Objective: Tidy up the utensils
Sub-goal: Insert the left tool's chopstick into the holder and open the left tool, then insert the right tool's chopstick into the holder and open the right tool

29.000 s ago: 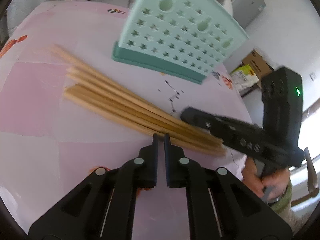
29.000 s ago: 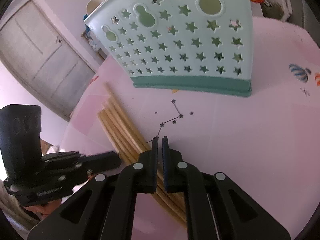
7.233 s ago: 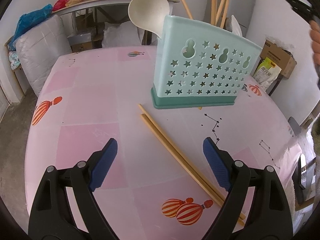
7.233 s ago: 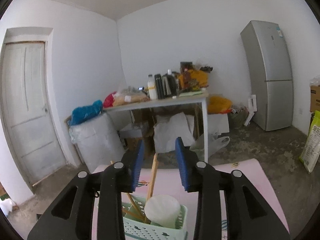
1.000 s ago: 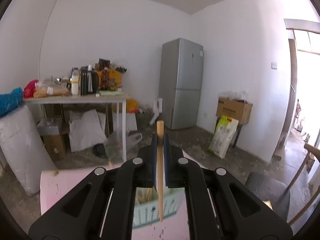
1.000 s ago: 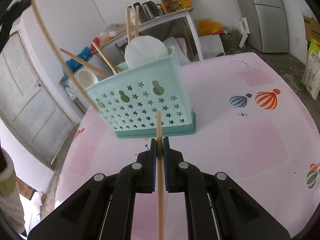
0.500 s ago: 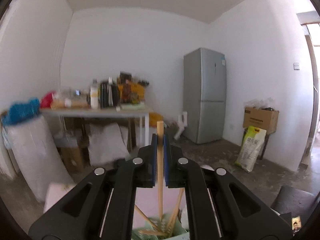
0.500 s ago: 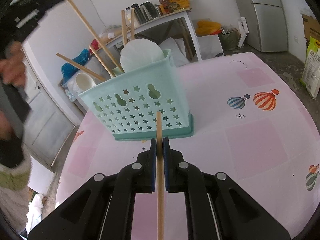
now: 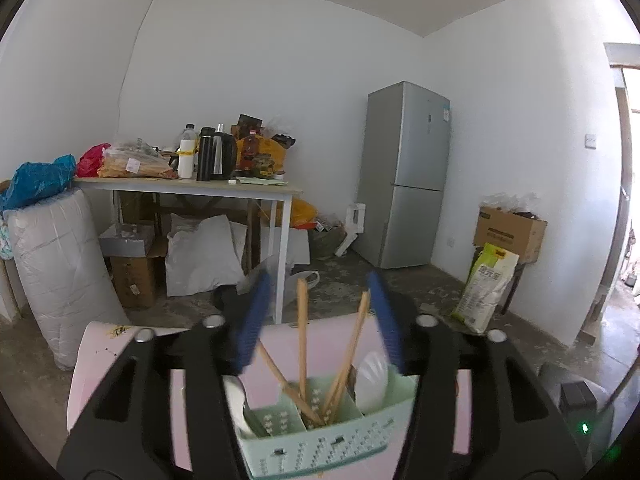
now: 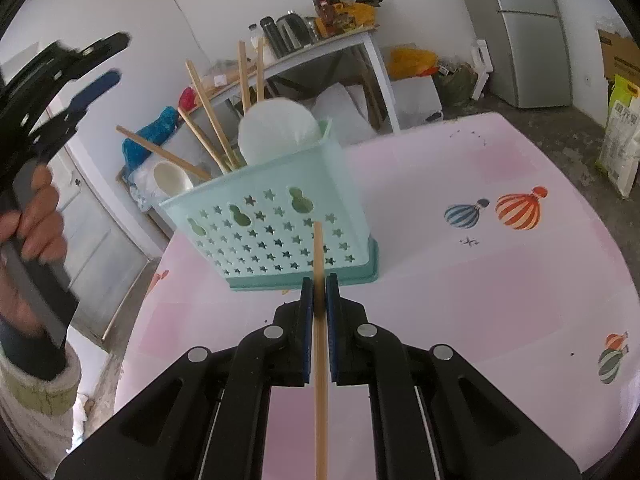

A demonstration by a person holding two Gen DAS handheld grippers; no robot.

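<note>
Grey fridge (image 9: 404,176) in the corner, cluttered side table (image 9: 188,188) with bottles and a kettle (image 9: 222,156), cardboard box (image 9: 508,232), yellow sack (image 9: 486,292), white door (image 10: 92,236), pink balloon-print tablecloth (image 10: 480,280)

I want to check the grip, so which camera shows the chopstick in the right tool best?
The right wrist view: the chopstick runs between the shut pads of the right tool, in front of the basket. The left wrist view does not show that chopstick, only others standing in the basket.
</note>
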